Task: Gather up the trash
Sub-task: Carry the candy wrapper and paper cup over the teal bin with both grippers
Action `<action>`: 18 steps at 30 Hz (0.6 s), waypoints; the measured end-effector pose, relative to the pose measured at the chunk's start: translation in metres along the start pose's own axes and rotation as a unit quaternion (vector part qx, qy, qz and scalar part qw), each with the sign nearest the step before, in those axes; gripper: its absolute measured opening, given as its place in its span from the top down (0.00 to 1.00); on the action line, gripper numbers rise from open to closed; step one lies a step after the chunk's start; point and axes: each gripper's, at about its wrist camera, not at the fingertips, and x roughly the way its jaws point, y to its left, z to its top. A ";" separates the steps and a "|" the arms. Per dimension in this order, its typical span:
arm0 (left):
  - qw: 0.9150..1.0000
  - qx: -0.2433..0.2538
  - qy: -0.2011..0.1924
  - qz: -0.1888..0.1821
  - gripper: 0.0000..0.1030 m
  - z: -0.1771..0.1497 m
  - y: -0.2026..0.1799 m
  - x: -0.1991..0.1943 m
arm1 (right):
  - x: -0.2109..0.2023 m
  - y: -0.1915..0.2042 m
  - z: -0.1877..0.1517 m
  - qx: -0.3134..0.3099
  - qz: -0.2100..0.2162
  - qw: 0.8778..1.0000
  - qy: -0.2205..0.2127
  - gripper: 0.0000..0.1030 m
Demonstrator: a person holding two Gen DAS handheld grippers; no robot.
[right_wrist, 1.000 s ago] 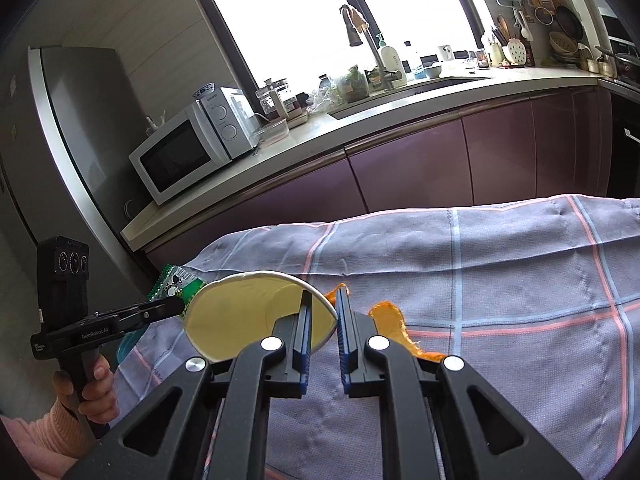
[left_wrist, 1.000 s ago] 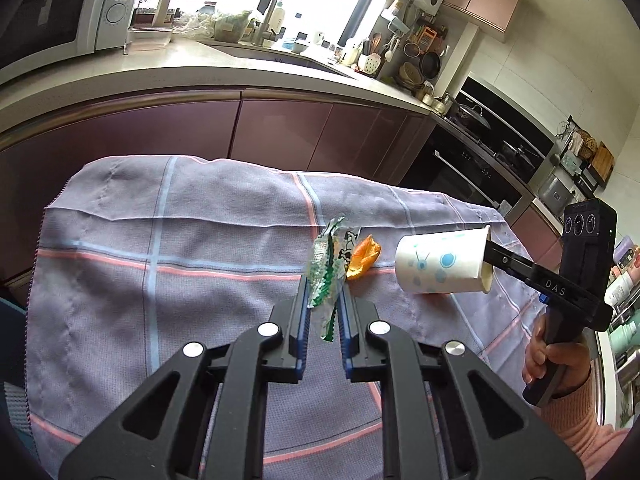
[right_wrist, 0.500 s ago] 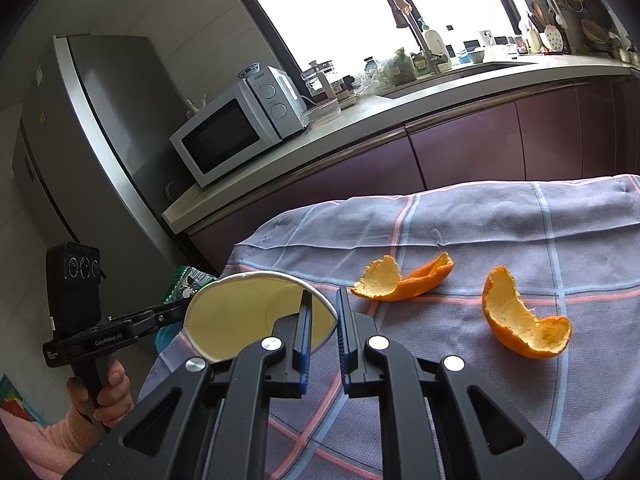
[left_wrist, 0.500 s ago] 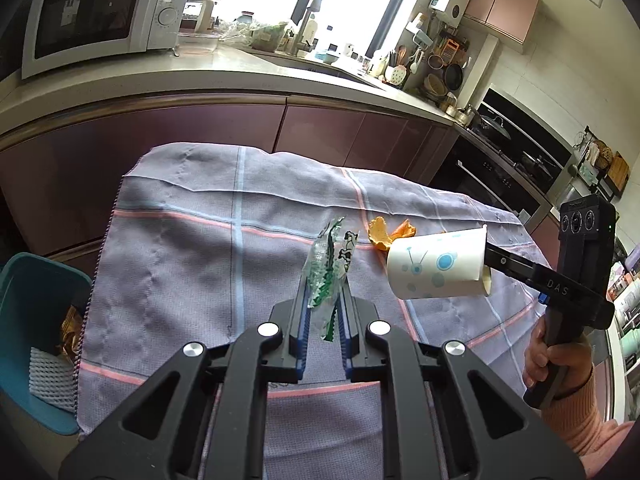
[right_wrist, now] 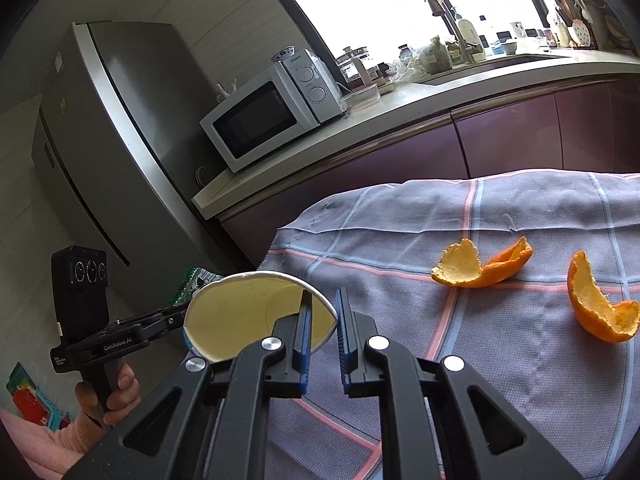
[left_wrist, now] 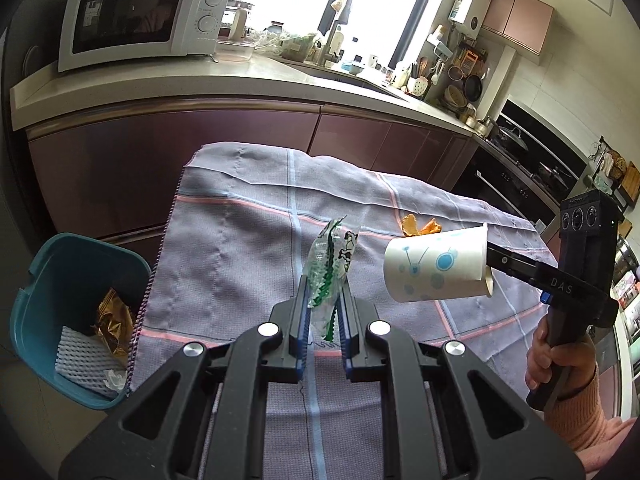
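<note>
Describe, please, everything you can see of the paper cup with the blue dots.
The white paper cup printed with blue dots and lines lies on its side in the air above the grey checked cloth, rim toward the right hand-held gripper. One finger sits inside the mouth, one outside, pinching the wall and squashing the rim into an oval. Its pale yellowish inside looks empty. Nothing else touches it.

Counted: two orange peels point(right_wrist: 486, 266) point(right_wrist: 600, 306), one paper cup point(left_wrist: 438, 266), one green wrapper point(left_wrist: 328, 268), one teal bin point(left_wrist: 76, 264), one microwave point(left_wrist: 140, 20), two grippers point(left_wrist: 323, 312) point(right_wrist: 322, 320).
</note>
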 end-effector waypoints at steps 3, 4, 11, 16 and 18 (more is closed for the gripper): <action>1.000 0.000 -0.004 0.010 0.87 -0.002 0.006 -0.008 | 0.004 0.007 -0.001 -0.003 0.006 1.000 0.003 0.90; 1.000 0.001 -0.006 0.013 0.87 -0.004 0.005 -0.011 | 0.005 0.010 -0.001 -0.004 0.008 1.000 0.004 0.90; 0.999 -0.002 -0.018 0.029 0.87 -0.008 0.015 -0.031 | 0.015 0.025 0.000 -0.013 0.021 1.000 0.011 0.90; 0.999 -0.005 -0.025 0.038 0.87 -0.008 0.022 -0.042 | 0.021 0.034 0.000 -0.019 0.028 0.999 0.015 0.90; 0.999 -0.006 -0.027 0.042 0.87 -0.010 0.025 -0.046 | 0.024 0.038 0.000 -0.021 0.031 0.999 0.016 0.90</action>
